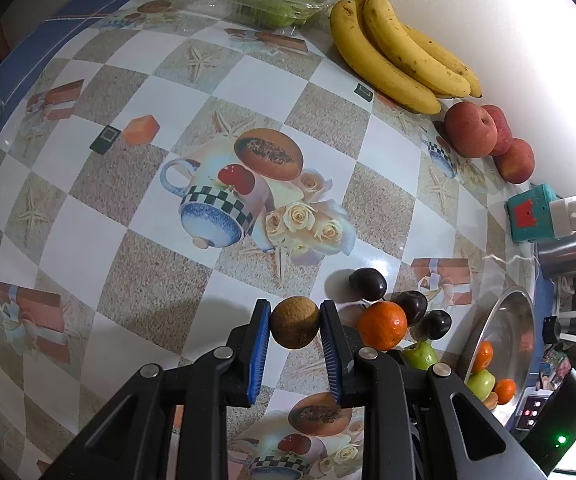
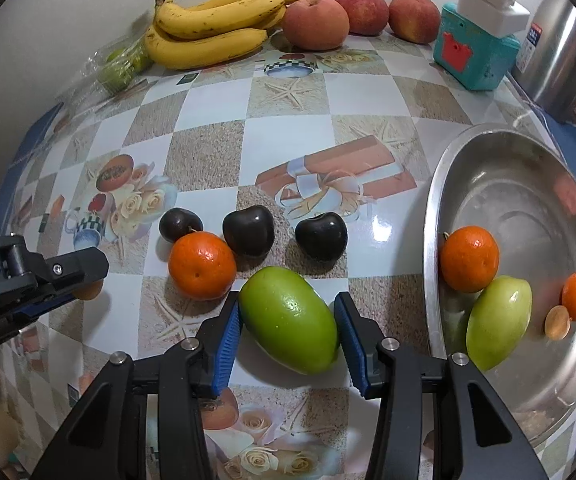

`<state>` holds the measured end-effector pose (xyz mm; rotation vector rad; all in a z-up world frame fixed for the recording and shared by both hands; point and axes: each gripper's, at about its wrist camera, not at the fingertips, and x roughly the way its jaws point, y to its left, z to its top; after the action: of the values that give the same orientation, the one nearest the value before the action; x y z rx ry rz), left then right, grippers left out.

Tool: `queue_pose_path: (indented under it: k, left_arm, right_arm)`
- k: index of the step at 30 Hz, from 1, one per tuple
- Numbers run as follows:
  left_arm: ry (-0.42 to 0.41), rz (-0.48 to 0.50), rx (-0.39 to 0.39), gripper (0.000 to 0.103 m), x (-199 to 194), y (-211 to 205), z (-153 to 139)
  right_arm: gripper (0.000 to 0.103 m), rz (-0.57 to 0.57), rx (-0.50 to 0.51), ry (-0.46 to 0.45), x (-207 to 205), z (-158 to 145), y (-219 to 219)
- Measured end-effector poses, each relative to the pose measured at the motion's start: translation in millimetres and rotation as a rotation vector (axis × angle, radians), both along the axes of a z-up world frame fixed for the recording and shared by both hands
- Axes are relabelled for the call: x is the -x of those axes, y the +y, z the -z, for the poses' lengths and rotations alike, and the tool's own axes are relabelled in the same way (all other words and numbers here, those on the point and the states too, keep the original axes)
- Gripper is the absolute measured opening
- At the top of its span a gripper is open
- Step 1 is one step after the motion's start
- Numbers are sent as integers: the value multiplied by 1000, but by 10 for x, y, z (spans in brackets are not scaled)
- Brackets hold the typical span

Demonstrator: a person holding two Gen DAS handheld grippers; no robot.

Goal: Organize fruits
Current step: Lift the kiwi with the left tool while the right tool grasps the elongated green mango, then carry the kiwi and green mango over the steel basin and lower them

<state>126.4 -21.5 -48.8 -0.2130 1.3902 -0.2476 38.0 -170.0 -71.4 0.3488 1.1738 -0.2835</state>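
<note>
Sitting at three o'clock, the steel bowl point(image 2: 488, 152) holds two oranges, a green fruit and a small brown one; left gripper point(image 1: 295, 320) clamps a brown fruit point(image 1: 294, 322), right gripper point(image 2: 288, 324) pinches a green fruit point(image 2: 290, 318) on the table.

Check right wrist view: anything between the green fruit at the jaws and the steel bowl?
Nothing. In the right wrist view only bare tablecloth and the right gripper's own pad lie between the green fruit and the steel bowl.
</note>
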Motion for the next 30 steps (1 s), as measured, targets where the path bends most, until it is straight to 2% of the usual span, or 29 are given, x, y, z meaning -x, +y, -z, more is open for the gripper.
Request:
queue_pose_path:
  k: [5, 13, 21, 30]
  left_arm:
    - [-6, -1, 3, 27, -3, 8, -27]
    - [-29, -1, 11, 27, 0, 21, -114]
    - [-72, 0, 21, 27, 24, 40, -275]
    - [-95, 25, 11, 27, 73, -64, -348]
  right_arm:
    - [48, 14, -39, 0, 24, -22, -21]
    - [48, 33, -99, -63, 56, -233, -50]
    - [48, 50, -71, -174, 161, -681, -83]
    - [48, 79, -56, -196, 241, -785, -168]
